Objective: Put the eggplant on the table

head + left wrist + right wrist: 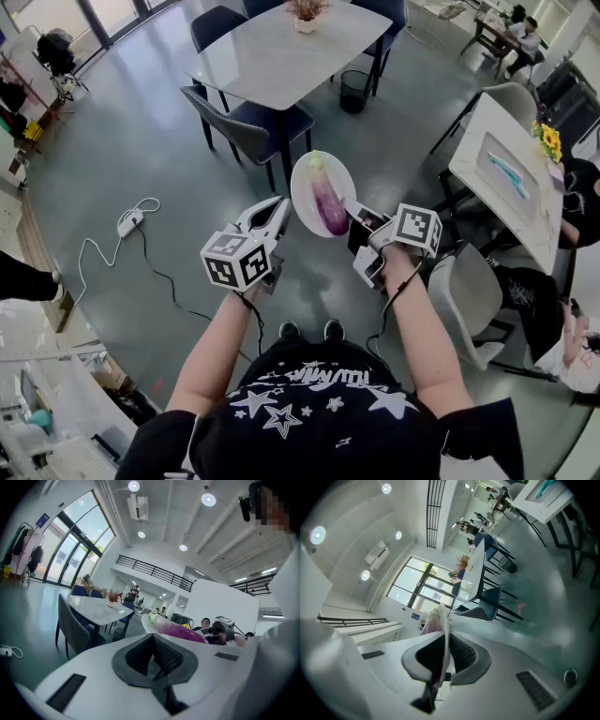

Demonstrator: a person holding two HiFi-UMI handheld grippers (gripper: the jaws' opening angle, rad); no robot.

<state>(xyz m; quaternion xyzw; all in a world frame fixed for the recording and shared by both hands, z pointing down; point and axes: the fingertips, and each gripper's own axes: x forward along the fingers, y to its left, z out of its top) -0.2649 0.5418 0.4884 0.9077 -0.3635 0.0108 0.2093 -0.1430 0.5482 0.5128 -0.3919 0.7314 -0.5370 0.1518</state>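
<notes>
Grey-green floor fills most of the head view. A pale stone-topped rectangular worktop stands ahead, well apart from both tools, with dark blue chairs around it.

The round white plate is held in the air above the floor, roughly level. The right tool is clenched on the plate's near-right rim, which stands edge-on between its jaws. The left tool is just beside the plate's left rim, jaws together and empty.

The purple eggplant with a green stem lies on the plate, not on the worktop.
</notes>
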